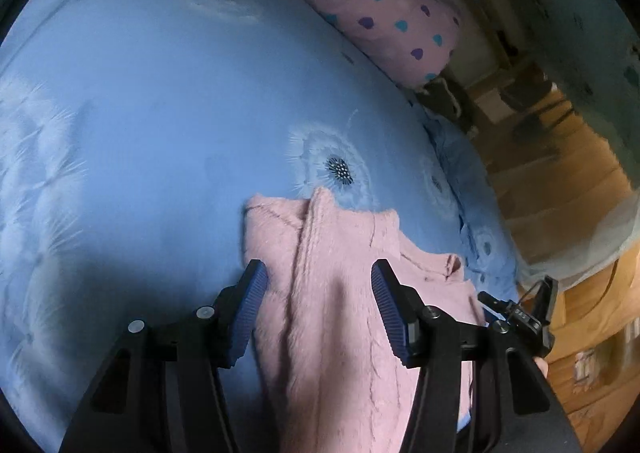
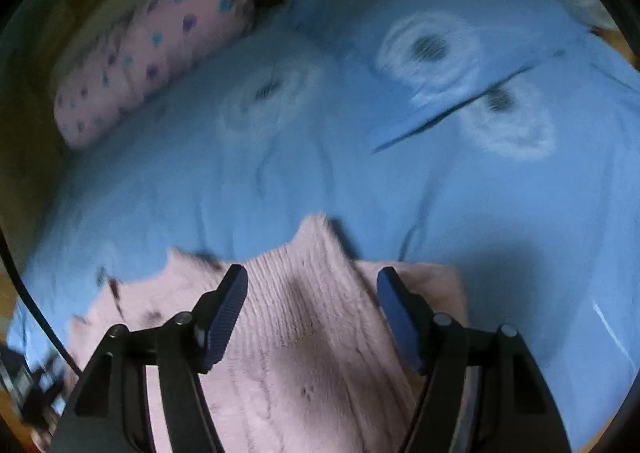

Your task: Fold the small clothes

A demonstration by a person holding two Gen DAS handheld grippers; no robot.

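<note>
Left gripper [image 1: 319, 273] spread wide, nothing pinched between its blue ribbed pads [image 1: 252, 303]. Directly ahead and beneath — a pink fuzzy knit garment [image 1: 336, 333], lying crumpled on the blue bedspread [image 1: 160, 113], one raised fold running forward between the jaws. Beyond the garment's far edge, a dandelion print with a dark centre [image 1: 339, 169]. Farther ahead and to the right, a pink bolster pillow with purple and teal hearts [image 1: 372, 1]. At the right, past the bed's edge, wooden flooring [image 1: 560, 189].

Right gripper [image 2: 312, 277] likewise wide open, holding nothing. Under and between its fingers, the same pink garment [image 2: 304, 353], ribbed texture showing, its far corner poking forward onto the blue bedspread [image 2: 240, 181]. Ahead-left — the heart-print pillow [image 2: 148, 49], blurred. Ahead-right, a blue pillow with a white ring print [image 2: 428, 49].
</note>
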